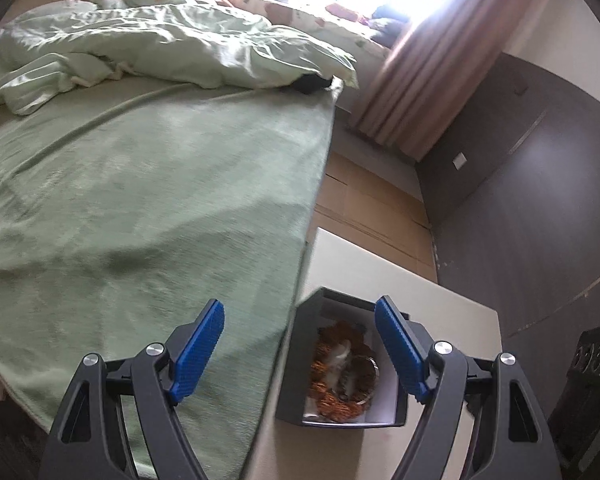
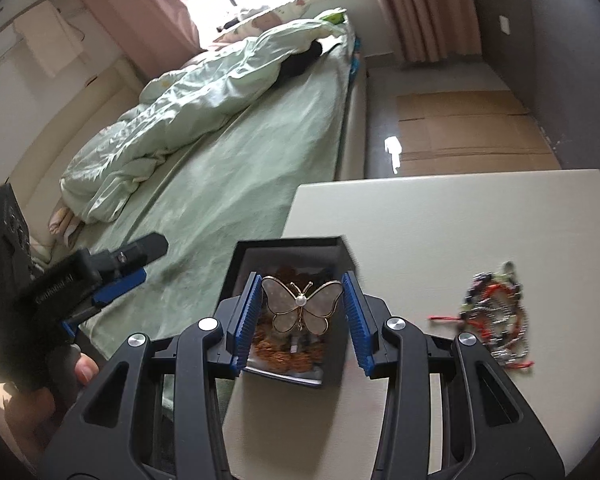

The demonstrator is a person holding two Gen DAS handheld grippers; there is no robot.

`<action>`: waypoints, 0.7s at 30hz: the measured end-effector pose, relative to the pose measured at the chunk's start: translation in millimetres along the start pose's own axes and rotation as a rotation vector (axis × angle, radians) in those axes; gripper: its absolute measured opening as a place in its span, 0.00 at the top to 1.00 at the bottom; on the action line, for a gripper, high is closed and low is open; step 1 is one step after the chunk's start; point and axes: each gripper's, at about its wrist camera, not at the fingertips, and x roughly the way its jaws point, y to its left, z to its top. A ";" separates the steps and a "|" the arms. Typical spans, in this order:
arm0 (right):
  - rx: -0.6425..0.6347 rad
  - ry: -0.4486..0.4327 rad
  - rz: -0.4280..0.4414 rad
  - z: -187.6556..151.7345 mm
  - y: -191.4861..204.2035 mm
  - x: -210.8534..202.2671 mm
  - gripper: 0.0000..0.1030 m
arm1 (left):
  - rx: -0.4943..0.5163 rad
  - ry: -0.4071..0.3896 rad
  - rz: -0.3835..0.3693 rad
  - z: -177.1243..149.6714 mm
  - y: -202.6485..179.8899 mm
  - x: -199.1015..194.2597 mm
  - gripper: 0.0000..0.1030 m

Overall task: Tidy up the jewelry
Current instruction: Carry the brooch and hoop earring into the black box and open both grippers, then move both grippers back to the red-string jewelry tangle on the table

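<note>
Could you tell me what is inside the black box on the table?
The black box holds orange-brown beaded jewelry and a silvery ring-shaped piece on a white lining. The butterfly brooch between the right tool fingers covers part; nothing beneath shows.

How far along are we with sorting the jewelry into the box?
Done: an orange beaded piece already lies in the open black box. In hand: the right gripper holds a pearly gold-rimmed butterfly brooch above that box. The left gripper is open, empty. Left: a tangle of red and silver bracelets on the white table.
</note>
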 end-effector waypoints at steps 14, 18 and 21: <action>-0.085 -0.022 -0.101 -8.7 29.0 4.9 0.15 | 0.004 0.011 0.019 0.3 6.1 0.7 0.24; -0.060 -0.032 -0.136 -3.3 4.0 -11.0 0.15 | 0.041 0.004 -0.005 -3.0 -8.3 -0.5 0.16; -0.051 -0.049 -0.154 0.7 -19.0 -29.2 0.15 | 0.092 -0.015 -0.016 -6.6 -25.8 -3.3 0.09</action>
